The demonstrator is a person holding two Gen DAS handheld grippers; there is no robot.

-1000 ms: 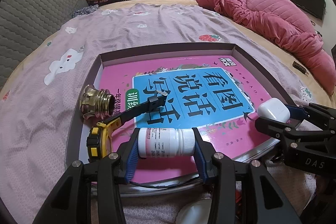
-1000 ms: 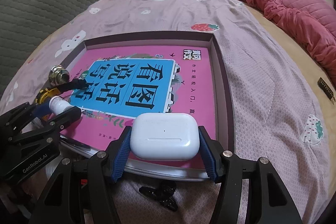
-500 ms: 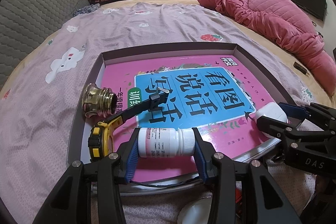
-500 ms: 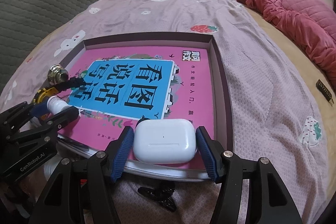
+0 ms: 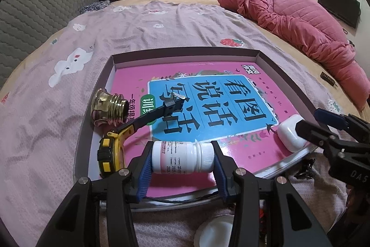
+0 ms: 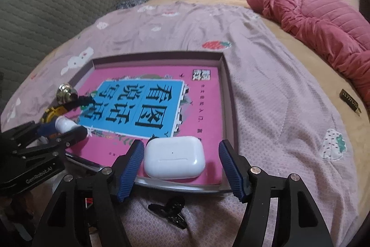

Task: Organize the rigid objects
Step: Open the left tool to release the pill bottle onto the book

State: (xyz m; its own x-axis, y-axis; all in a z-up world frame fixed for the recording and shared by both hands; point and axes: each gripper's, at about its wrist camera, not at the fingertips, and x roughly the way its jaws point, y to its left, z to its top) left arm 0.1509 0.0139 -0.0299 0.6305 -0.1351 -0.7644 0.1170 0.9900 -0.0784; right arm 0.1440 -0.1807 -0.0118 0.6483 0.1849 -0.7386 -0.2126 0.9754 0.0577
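Observation:
A shallow dark tray [image 5: 272, 63] on the bed holds a pink and blue book [image 5: 208, 94]. My left gripper [image 5: 182, 160] is shut on a white pill bottle [image 5: 182, 157], held sideways over the book's near edge. My right gripper [image 6: 181, 162] is open; a white earbud case [image 6: 174, 157] lies on the book between its pads, touching neither. The case also shows in the left wrist view [image 5: 290, 134]. A brass fitting [image 5: 107, 108] and a yellow tape measure [image 5: 108, 151] with its black blade out lie at the tray's left side.
A black clip [image 6: 170, 212] lies on the bedspread just below the tray. A white round object [image 5: 216, 232] sits near the bottom edge. A pink quilt [image 5: 300, 22] is piled at the right, a grey sofa [image 6: 46, 15] at the left. A small dark tag [image 6: 350, 103] lies far right.
My right gripper has lowered the earbud case onto the book and opened, letting it go. My left gripper still holds the pill bottle, nearly unmoved.

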